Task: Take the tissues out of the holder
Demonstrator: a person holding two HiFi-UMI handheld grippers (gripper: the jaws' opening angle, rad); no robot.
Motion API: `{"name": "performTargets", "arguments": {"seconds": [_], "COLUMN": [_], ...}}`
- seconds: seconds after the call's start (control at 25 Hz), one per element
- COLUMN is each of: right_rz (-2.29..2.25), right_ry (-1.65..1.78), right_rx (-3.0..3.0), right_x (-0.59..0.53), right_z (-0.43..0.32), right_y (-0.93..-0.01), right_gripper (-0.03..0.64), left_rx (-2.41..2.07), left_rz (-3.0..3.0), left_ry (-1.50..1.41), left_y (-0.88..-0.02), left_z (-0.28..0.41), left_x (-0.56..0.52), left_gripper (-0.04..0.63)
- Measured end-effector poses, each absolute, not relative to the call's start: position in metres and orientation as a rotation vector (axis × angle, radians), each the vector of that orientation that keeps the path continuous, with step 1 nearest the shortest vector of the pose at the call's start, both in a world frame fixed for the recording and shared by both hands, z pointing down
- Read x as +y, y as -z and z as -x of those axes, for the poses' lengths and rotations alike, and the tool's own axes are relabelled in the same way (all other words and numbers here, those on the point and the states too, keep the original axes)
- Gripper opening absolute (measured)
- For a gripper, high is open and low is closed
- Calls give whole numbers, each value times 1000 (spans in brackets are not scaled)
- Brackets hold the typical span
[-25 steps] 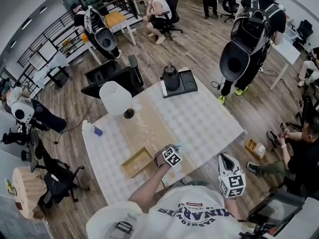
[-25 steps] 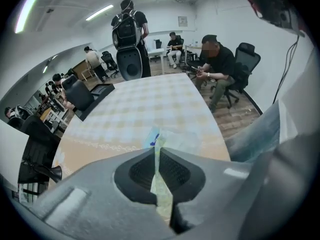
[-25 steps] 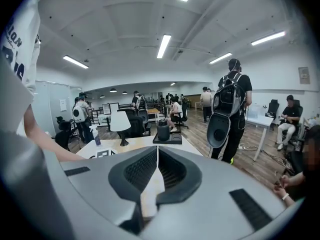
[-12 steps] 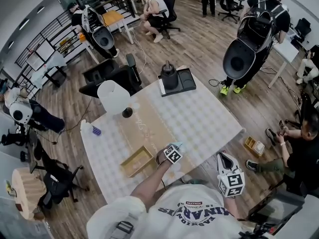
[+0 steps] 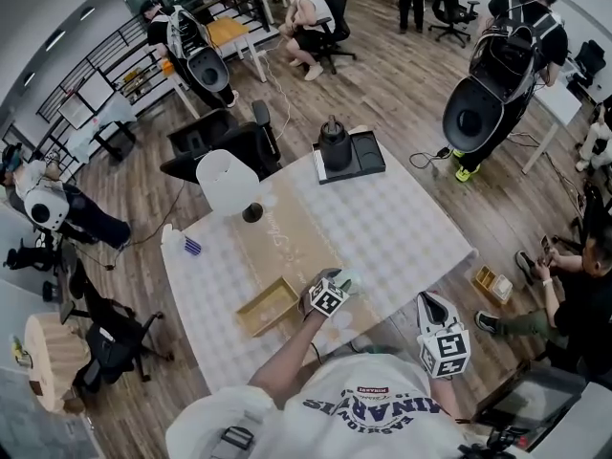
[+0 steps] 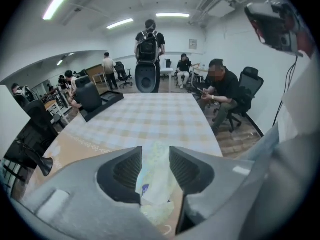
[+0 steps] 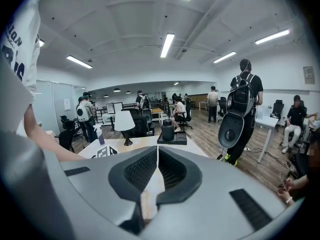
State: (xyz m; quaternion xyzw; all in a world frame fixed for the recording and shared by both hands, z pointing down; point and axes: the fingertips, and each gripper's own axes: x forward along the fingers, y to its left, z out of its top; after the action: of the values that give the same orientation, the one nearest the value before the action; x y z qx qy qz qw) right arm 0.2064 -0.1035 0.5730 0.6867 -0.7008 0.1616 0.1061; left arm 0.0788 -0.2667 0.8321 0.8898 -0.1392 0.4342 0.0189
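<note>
Tissues (image 6: 156, 176), a soft pale pack, lie between the jaws of the left gripper (image 5: 335, 292), which are opening. This is at the lower middle of the head view, just right of the wooden holder (image 5: 266, 306) and out of it. The pack seems to rest on the table (image 5: 402, 228) close to its near edge. If the wrapper clings to a ribbed pad, lifting away could drag it over that edge. The right gripper (image 5: 443, 344), lower right and off the table, has its jaws together on nothing, too far away to catch it.
</note>
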Motion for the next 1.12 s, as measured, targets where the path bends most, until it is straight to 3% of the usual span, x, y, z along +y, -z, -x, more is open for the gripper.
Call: {"name": "performTargets", "arguments": {"seconds": [0.52, 1.12], "right_rz": [-1751, -1306], "right_ry": [-345, -127], "right_rx": [-2312, -2629], "right_x": [-157, -202], "right_z": [-134, -17], "right_y": [-564, -524], "right_gripper": [9, 9], "left_rx": [-956, -1485], "left_rz": [-2992, -2823], "left_ry": [-532, -146], "left_y": [-615, -504], "left_z": [-13, 99], "left_x": [-264, -203], "left_gripper": [163, 158]}}
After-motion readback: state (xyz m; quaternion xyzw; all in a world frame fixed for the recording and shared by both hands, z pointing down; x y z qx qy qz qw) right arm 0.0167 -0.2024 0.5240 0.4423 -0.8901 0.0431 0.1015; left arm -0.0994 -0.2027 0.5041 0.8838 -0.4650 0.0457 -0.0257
